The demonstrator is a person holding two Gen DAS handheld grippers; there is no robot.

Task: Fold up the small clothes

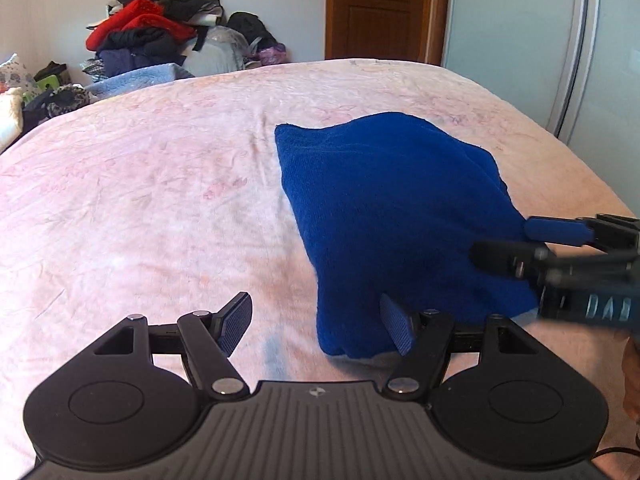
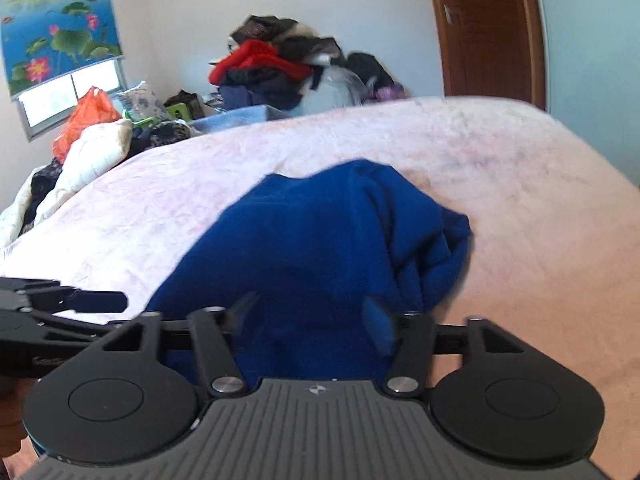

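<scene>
A folded dark blue garment [image 1: 392, 216] lies on the pink bedspread [image 1: 140, 200]; it also shows in the right wrist view [image 2: 320, 248], bunched at its right side. My left gripper [image 1: 316, 326] is open at the garment's near left corner, with its right fingertip over the cloth edge. My right gripper [image 2: 312, 316] is open just above the garment's near edge. It shows from the side in the left wrist view [image 1: 504, 244], its fingers apart over the garment's right edge. The left gripper's fingertip [image 2: 100, 302] shows at the left in the right wrist view.
A heap of red, black and dark clothes [image 1: 152, 28] stands beyond the bed's far edge, with bags and bedding [image 2: 92, 136] at the left. A brown door [image 1: 380, 8] and a pale wardrobe panel [image 1: 520, 40] are behind the bed.
</scene>
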